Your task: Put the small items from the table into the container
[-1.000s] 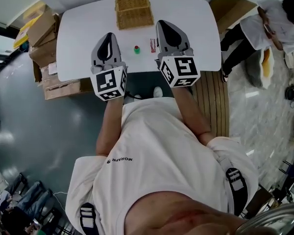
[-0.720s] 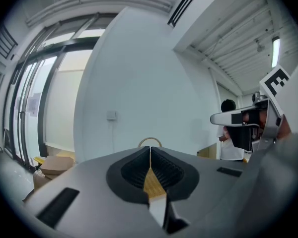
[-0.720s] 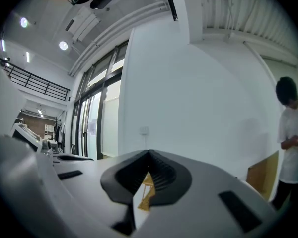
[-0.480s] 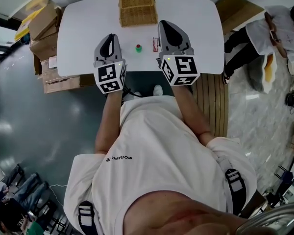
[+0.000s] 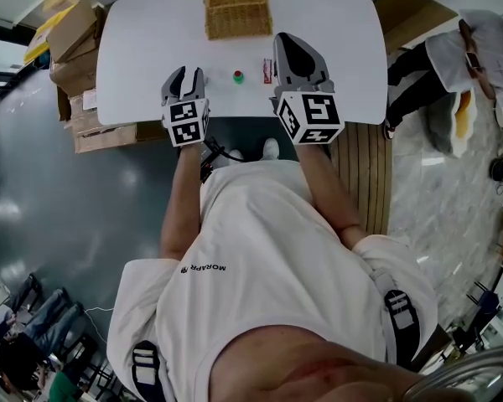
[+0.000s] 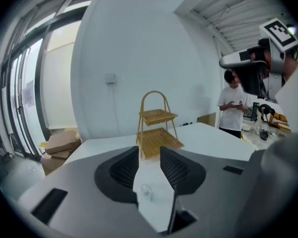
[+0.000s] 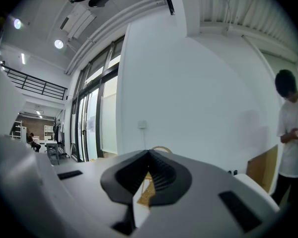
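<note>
The wicker rack (image 5: 237,7) stands at the far edge of the white worktop (image 5: 142,40). A small green thing (image 5: 237,76) and a red-and-white packet (image 5: 267,72) lie between my two tongs, well short of the rack. Cardboard boxes (image 5: 71,48) sit beside the worktop, and a person (image 5: 465,48) stands off to the other side. My left tongs (image 5: 187,74) tilt down, jaws opening, a small clear jar (image 6: 145,189) on the worktop between them, unpinched. My right tongs (image 5: 287,44) point level, tips together, empty.
</note>
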`<control>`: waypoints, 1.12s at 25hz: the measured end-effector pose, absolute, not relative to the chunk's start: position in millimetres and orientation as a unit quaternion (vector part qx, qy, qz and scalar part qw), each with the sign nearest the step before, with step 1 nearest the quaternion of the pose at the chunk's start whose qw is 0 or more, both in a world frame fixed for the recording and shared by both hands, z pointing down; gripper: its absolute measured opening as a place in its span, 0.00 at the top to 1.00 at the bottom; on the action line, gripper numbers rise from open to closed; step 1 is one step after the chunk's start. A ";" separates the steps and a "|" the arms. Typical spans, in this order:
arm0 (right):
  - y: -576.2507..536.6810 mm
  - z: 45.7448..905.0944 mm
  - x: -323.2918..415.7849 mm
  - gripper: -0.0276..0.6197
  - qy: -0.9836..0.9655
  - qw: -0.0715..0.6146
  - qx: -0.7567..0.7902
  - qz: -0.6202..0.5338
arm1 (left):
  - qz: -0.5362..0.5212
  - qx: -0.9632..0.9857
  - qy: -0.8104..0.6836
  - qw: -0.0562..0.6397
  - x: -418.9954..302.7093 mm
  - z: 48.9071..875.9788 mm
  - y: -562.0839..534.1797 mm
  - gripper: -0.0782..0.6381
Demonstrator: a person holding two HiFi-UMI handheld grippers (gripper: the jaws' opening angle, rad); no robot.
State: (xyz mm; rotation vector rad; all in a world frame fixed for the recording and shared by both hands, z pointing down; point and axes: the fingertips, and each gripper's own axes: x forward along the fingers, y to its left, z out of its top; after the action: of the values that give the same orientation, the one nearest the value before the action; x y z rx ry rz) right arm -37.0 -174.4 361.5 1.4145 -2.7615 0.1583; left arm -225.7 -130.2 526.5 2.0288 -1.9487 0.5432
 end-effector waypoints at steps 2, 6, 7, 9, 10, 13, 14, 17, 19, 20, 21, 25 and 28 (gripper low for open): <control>-174.3 363.5 -36.2 0.94 -0.888 0.019 0.456 0.053 | 0.201 0.698 -0.669 0.156 -228.2 544.9 -125.9 0.71; -173.5 366.1 -34.4 0.94 -0.887 0.022 0.457 0.054 | 0.213 0.694 -0.665 0.176 -231.3 569.7 -121.8 0.69; -173.5 367.0 -34.1 0.94 -0.887 0.023 0.458 0.054 | 0.219 0.693 -0.663 0.178 -232.2 575.7 -121.9 0.69; -173.5 368.8 -33.4 0.94 -0.887 0.025 0.458 0.054 | 0.229 0.693 -0.658 0.186 -232.9 587.6 -121.7 0.67; -173.7 369.4 -32.8 0.94 -0.887 0.025 0.458 0.054 | 0.232 0.693 -0.656 0.189 -232.4 592.5 -122.0 0.66; -173.4 370.0 -30.5 0.94 -0.886 0.027 0.460 0.054 | 0.245 0.694 -0.649 0.193 -230.2 603.1 -123.1 0.65; -173.2 370.5 -30.3 0.94 -0.885 0.027 0.461 0.054 | 0.249 0.693 -0.647 0.195 -230.4 606.8 -123.7 0.65; -173.6 374.3 -31.3 0.94 -0.885 0.029 0.461 0.056 | 0.263 0.691 -0.642 0.203 -233.5 621.8 -127.3 0.65; -173.9 376.0 -31.5 0.94 -0.885 0.029 0.462 0.056 | 0.273 0.691 -0.637 0.205 -235.6 633.6 -130.8 0.64; -174.1 376.1 -31.6 0.94 -0.885 0.030 0.462 0.056 | 0.279 0.691 -0.634 0.205 -236.2 638.3 -132.8 0.64; -174.2 376.0 -31.9 0.94 -0.884 0.030 0.462 0.056 | 0.284 0.692 -0.631 0.205 -236.6 642.2 -134.4 0.64; -173.1 375.1 -34.0 0.94 -0.884 0.033 0.463 0.055 | 0.296 0.689 -0.626 0.215 -241.0 658.4 -138.5 0.64; -172.1 376.1 -32.0 0.94 -0.883 0.036 0.465 0.054 | 0.302 0.688 -0.623 0.218 -243.5 672.4 -141.8 0.64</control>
State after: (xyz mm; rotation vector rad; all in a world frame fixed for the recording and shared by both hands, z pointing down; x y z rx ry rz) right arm -32.0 -172.1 376.1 1.4281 -2.7126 0.1650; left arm -243.5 -141.8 672.4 1.9040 -1.7242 0.8367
